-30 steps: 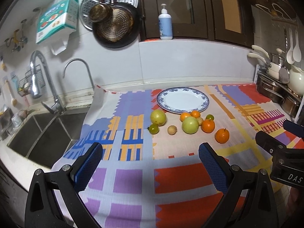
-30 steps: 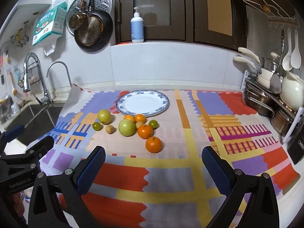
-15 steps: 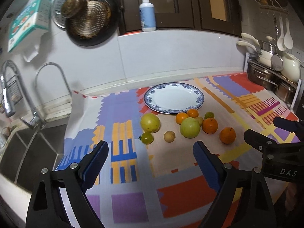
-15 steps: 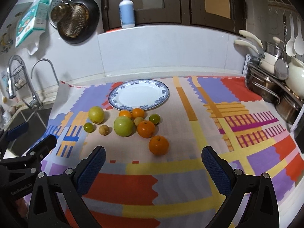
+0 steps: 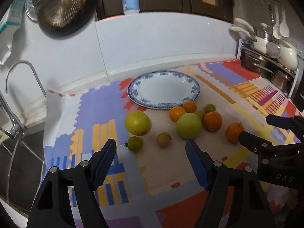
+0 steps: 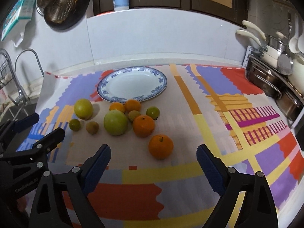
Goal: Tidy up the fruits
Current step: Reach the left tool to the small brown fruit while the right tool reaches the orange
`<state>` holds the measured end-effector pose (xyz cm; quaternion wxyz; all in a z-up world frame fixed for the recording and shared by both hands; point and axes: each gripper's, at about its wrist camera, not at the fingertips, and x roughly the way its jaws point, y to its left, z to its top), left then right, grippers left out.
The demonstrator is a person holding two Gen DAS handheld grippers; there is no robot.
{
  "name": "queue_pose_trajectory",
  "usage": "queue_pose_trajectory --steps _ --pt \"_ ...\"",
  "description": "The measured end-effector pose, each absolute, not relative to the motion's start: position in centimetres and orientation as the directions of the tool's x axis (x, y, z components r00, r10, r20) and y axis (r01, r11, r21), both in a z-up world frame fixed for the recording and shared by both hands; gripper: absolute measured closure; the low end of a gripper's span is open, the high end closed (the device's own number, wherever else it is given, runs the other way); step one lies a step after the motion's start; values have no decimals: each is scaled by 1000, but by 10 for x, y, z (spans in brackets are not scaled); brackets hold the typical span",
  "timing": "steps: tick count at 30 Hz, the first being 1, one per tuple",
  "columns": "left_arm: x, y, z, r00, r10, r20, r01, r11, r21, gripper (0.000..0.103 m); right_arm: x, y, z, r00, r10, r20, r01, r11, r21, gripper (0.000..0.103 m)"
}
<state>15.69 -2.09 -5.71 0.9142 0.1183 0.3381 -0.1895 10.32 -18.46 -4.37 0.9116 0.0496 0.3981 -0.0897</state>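
Evidently nothing is yet sorted: the blue-rimmed plate [image 6: 161,79] stands bare on the patterned cloth [image 6: 209,87] over the counter, and every fruit lies loose in front of it. The left gripper [image 5: 151,156] points at a small green fruit [image 5: 134,144] and a small tan fruit [image 5: 163,139]; the right gripper [image 6: 153,160] faces the nearest orange [image 6: 160,146]. Both pairs of fingers have just been closing, still apart, nothing between them.

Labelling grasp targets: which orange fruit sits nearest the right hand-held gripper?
The lone orange with the stem, sitting apart from the cluster, closest in front of the open right hand-held gripper. The other orange fruits lie farther back, towards the plate.
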Motion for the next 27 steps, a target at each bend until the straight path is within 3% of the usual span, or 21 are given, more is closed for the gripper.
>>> queue_pose_trajectory --steps 3,10,27 --pt "165 -27 -63 693 -261 -672 434 896 99 30 111 -192 -51 652 -108 -751 196 980 30 17" --pt "185 -41 -81 648 -252 -718 457 883 102 45 129 -202 -69 608 -73 -791 187 981 53 24" --pt "214 -56 -112 546 -274 -792 502 864 46 69 147 -212 -92 553 -51 -831 209 975 80 49"
